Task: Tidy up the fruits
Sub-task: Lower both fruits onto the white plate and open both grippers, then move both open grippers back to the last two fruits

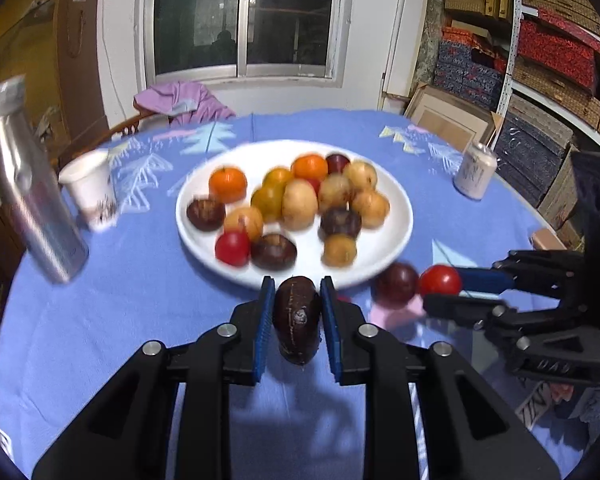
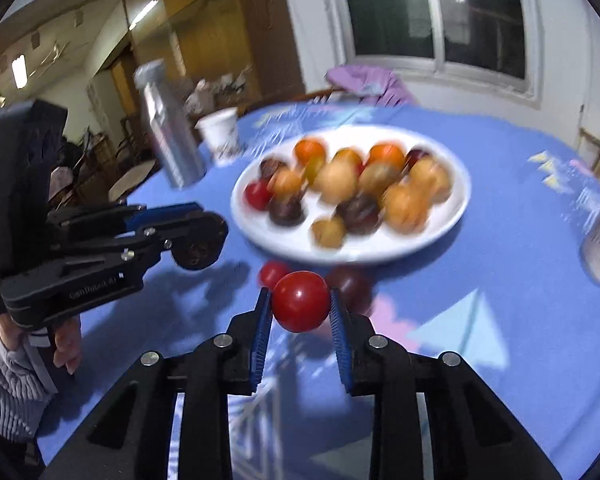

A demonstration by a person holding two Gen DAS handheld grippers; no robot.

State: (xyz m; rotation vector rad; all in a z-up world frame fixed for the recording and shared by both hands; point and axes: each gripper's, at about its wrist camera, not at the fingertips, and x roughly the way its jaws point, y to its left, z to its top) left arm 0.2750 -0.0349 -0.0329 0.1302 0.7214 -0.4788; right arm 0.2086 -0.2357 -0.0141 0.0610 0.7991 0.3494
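My left gripper [image 1: 296,300] is shut on a dark brown chestnut-like fruit [image 1: 297,320], held above the blue cloth in front of the white plate [image 1: 396,208]. The plate holds several orange, yellow, red and dark fruits. My right gripper [image 2: 300,304] is shut on a red tomato [image 2: 300,306] just short of the plate [image 2: 456,216]. In the left wrist view the right gripper [image 1: 446,292] shows at the right with the tomato [image 1: 440,280]. A dark purple fruit [image 1: 396,282] and a small red fruit [image 2: 274,272] lie on the cloth by the plate's near rim.
A metal bottle [image 1: 32,204] and a white paper cup [image 1: 92,188] stand left of the plate. A drink can [image 1: 474,172] stands at the right. A purple garment [image 1: 180,100] hangs on a chair behind the table. Stacked boxes fill shelves at the right.
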